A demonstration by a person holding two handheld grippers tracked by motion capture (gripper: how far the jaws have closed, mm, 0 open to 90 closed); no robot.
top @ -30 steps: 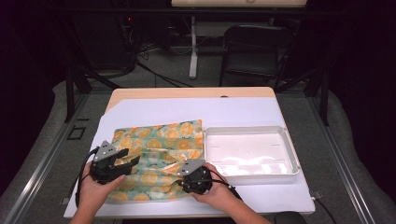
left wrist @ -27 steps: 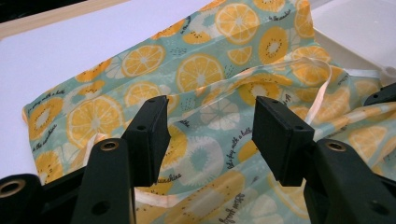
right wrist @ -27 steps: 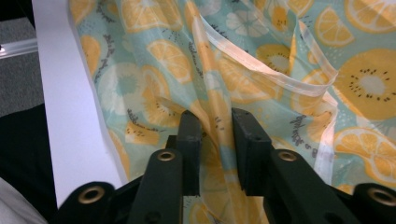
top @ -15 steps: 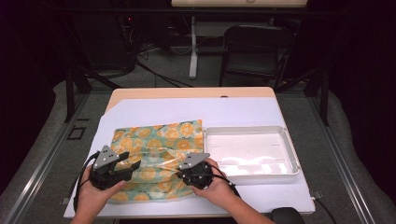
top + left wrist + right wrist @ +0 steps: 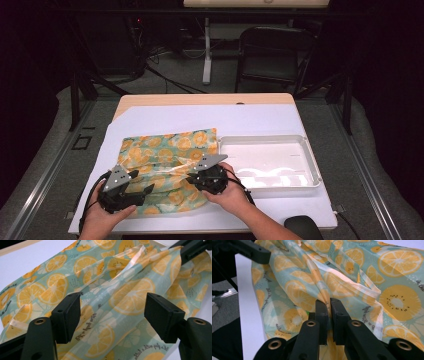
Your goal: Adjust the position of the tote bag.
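A thin teal plastic bag printed with orange slices (image 5: 167, 167) lies crumpled at the lower left of the white-covered desk (image 5: 200, 117). The right gripper (image 5: 328, 307) pinches a fold of it; the left gripper (image 5: 112, 312) hangs over it, jaws spread wide.

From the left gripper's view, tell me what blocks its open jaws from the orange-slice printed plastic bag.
Nothing visible does. The left gripper stands open just above the orange-slice printed plastic bag, nothing between them. The right gripper already pinches the bag's far side.
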